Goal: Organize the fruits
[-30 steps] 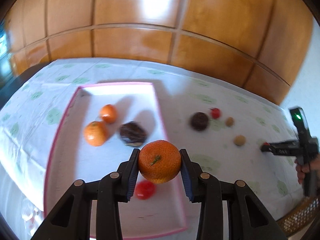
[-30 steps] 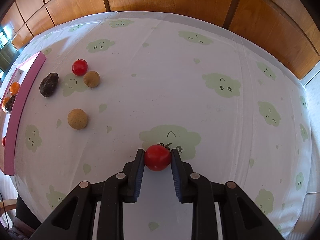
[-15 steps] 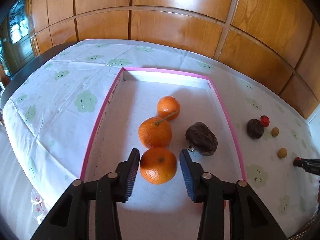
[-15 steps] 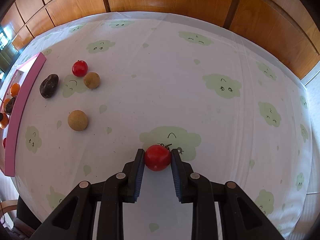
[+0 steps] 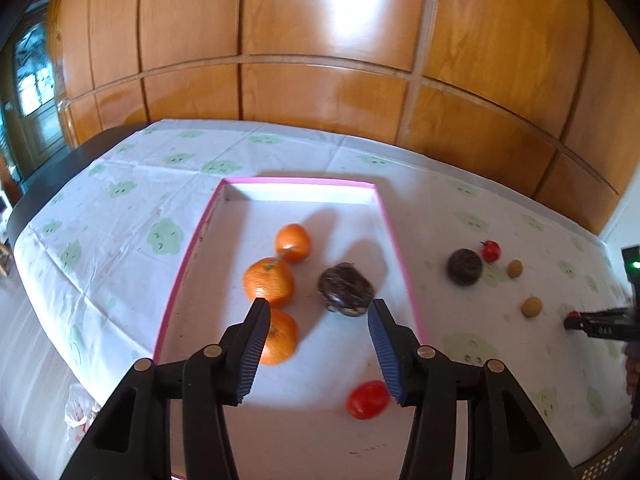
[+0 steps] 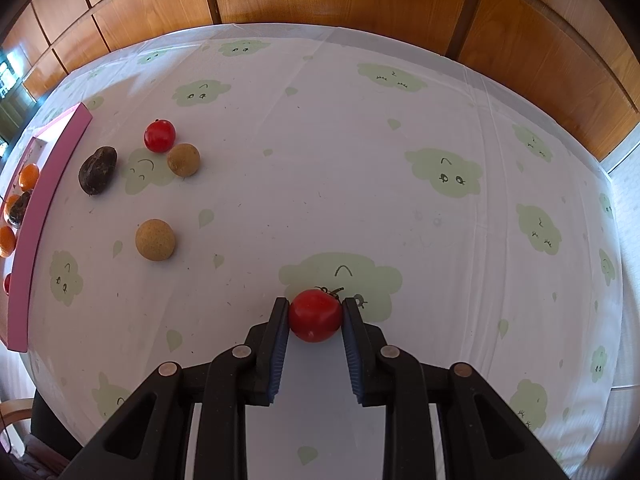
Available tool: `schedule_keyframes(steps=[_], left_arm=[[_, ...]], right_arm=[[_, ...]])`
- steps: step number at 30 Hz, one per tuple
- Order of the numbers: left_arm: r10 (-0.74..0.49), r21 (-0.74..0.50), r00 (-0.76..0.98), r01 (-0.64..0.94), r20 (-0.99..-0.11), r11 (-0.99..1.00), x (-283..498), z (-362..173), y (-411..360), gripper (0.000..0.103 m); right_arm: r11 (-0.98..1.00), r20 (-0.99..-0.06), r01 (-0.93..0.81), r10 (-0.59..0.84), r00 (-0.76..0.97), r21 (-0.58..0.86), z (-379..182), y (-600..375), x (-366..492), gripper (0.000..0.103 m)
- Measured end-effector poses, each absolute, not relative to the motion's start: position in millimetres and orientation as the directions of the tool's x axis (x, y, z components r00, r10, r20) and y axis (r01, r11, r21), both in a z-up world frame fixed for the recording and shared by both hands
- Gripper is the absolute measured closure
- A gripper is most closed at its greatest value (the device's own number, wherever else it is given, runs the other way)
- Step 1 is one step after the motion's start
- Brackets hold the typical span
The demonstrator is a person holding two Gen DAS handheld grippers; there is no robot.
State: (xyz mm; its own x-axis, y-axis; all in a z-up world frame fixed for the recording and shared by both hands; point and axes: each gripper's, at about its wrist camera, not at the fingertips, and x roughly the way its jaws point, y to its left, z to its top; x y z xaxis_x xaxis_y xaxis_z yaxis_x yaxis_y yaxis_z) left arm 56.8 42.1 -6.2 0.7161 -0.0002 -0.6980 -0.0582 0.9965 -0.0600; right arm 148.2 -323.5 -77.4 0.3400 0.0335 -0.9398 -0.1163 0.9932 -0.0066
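Observation:
A pink-rimmed white tray (image 5: 398, 240) holds three oranges, a dark fruit (image 5: 346, 288) and a red tomato (image 5: 368, 399). The nearest orange (image 5: 282, 340) lies on the tray floor, partly behind my left fingertip. My left gripper (image 5: 318, 312) hovers over the tray with its jaws opening and nothing pressed between the pads. My right gripper (image 6: 315, 308) points down at the tablecloth and is shut on a red tomato (image 6: 315, 316). It also shows at the right edge of the left wrist view.
Loose on the cloud-print tablecloth (image 6: 360, 160) lie a dark fruit (image 6: 98, 170), a second tomato (image 6: 159, 136) and two tan round fruits (image 6: 183, 160) (image 6: 155, 239), all right of the tray rim (image 6: 52, 184). A wooden panelled wall (image 5: 320, 80) runs behind the table.
The left gripper carried the orange over the tray, set it beside the other oranges and let go; its jaws spread wider. The right gripper has stayed still on the tomato.

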Motion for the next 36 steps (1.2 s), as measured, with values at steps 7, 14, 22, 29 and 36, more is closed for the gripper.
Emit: schedule_keyframes(steps=[7, 14, 22, 29, 36], left_arm=[[-0.033, -0.026, 0.726, 0.021, -0.687, 0.999, 45.6, -3.3, 17.4, 0.051], [-0.067, -0.005, 0.731, 0.086, -0.679, 0.996, 39.3, -3.4, 1.8, 0.051], [-0.087, 0.008, 0.733, 0.126, -0.675, 0.992, 35.7, -4.8, -5.6, 0.051], [-0.094, 0.012, 0.734, 0.138, -0.673, 0.990, 34.3, -5.6, -7.7, 0.051], [-0.095, 0.012, 0.732, 0.140, -0.674, 0.990, 34.0, -5.9, -7.8, 0.051]], right_arm=[[0.993, -0.939, -0.115, 0.030, 0.342, -0.010, -77.2, -323.0, 147.2, 0.077], [0.993, -0.939, -0.114, 0.030, 0.342, -0.010, -77.3, -322.9, 146.9, 0.077], [0.994, -0.937, -0.111, 0.026, 0.347, -0.014, -77.1, -322.1, 146.1, 0.077], [0.994, -0.933, -0.108, 0.019, 0.359, -0.021, -76.3, -322.2, 145.4, 0.077], [0.994, -0.929, -0.105, 0.022, 0.369, -0.019, -74.9, -322.4, 143.6, 0.077]])
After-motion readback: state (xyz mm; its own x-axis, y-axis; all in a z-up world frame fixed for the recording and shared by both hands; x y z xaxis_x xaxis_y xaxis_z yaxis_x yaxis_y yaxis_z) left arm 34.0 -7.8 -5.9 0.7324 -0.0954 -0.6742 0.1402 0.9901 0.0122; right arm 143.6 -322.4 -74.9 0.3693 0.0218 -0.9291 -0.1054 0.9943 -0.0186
